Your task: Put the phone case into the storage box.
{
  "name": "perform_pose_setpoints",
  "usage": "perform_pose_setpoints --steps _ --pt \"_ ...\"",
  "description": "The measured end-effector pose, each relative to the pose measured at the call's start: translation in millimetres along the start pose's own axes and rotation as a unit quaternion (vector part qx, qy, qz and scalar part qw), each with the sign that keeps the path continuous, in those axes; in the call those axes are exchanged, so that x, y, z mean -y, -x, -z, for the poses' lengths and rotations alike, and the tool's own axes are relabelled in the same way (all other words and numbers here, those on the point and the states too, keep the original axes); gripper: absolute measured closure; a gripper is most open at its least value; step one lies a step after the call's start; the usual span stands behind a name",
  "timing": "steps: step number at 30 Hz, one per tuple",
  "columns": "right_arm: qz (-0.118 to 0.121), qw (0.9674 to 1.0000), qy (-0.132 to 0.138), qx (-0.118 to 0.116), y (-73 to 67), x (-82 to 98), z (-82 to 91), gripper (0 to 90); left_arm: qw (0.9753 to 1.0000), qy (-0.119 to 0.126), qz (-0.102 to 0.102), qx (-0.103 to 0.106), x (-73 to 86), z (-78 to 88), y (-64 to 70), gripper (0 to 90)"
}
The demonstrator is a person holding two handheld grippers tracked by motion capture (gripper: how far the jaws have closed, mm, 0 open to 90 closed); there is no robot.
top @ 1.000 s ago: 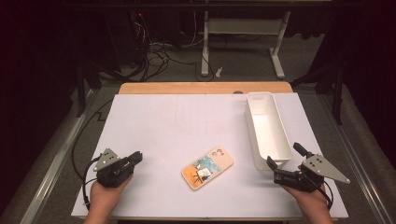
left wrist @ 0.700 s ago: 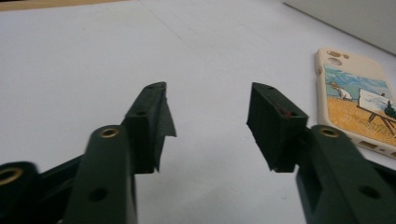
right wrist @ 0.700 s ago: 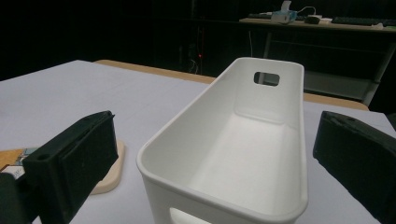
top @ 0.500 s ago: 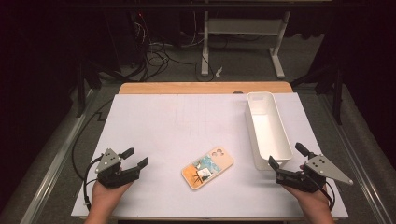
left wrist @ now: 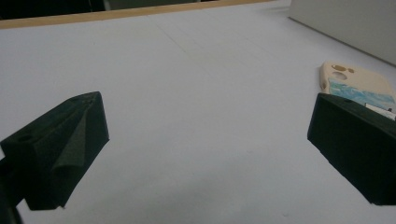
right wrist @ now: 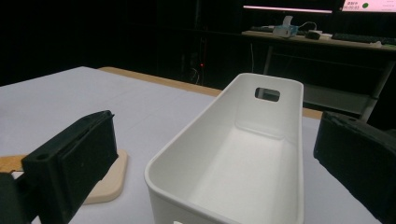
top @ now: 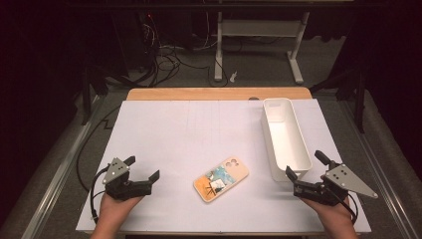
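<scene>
A cream phone case [top: 221, 179] with a blue and orange picture lies flat on the white table sheet [top: 199, 129], near the front middle. My left gripper [top: 143, 167] rests at the front left, well to the left of the case. Its jaws have just been opening and now stand wide with nothing between them. In the left gripper view [left wrist: 205, 107] the case [left wrist: 355, 81] lies ahead to the right. My right gripper [top: 304, 163] stands open at the front right, just before the near end of a white bin [top: 286, 144]. The right gripper view [right wrist: 217, 119] looks into the empty bin [right wrist: 187, 144].
The long white bin runs front to back along the right side of the sheet. A wooden table edge [top: 219, 93] shows behind the sheet. Beyond it are dark floor, cables and a desk frame [top: 259, 30]. The case [right wrist: 109, 182] lies left of the bin.
The left gripper's jaws have gone from almost shut to wide open. Both hands, the case and the bin have kept their places.
</scene>
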State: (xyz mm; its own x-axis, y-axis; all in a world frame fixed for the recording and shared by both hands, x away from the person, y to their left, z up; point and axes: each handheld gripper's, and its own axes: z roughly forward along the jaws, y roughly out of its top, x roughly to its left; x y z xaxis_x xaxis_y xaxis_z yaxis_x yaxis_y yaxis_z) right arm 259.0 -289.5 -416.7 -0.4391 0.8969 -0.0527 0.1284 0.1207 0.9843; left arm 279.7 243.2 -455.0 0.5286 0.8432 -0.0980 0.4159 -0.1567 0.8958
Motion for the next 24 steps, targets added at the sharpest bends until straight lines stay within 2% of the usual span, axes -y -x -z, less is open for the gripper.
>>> perform_pose_setpoints --steps 3,6,10,13,17,19,21,24 --pt "0.007 0.9999 -0.008 -0.006 -1.1 -0.4 -2.7 0.0 0.9999 -0.007 -0.004 0.008 0.3 -0.5 0.3 0.2" --pt "0.009 0.9999 -0.009 -0.008 -2.8 0.4 -3.7 0.0 0.9991 -0.029 0.005 0.032 0.2 -3.4 1.2 0.6" --pt "0.009 0.9999 -0.004 -0.007 -3.1 1.0 -1.4 0.0 0.9973 -0.065 -0.013 0.030 0.1 -8.5 6.6 0.3" --pt "0.006 0.9999 -0.007 -0.009 -1.9 2.9 0.7 0.0 0.9959 -0.082 -0.016 0.036 -0.1 -11.9 9.3 0.2" --pt "0.004 1.0000 -0.004 -0.005 0.7 2.7 3.6 0.0 0.9927 -0.111 -0.023 0.040 0.0 -16.8 13.7 0.3" --pt "0.005 1.0000 -0.004 -0.005 1.4 3.0 3.8 0.0 0.9901 -0.130 -0.027 0.045 0.5 -19.4 15.7 0.3" --pt "0.004 1.0000 -0.006 -0.004 2.0 3.7 3.2 0.0 0.9872 -0.147 -0.041 0.045 1.1 -21.6 17.9 0.2" --pt "0.005 1.0000 -0.008 -0.003 1.9 4.1 2.3 0.0 0.9838 -0.165 -0.054 0.046 1.7 -23.9 20.4 0.2"
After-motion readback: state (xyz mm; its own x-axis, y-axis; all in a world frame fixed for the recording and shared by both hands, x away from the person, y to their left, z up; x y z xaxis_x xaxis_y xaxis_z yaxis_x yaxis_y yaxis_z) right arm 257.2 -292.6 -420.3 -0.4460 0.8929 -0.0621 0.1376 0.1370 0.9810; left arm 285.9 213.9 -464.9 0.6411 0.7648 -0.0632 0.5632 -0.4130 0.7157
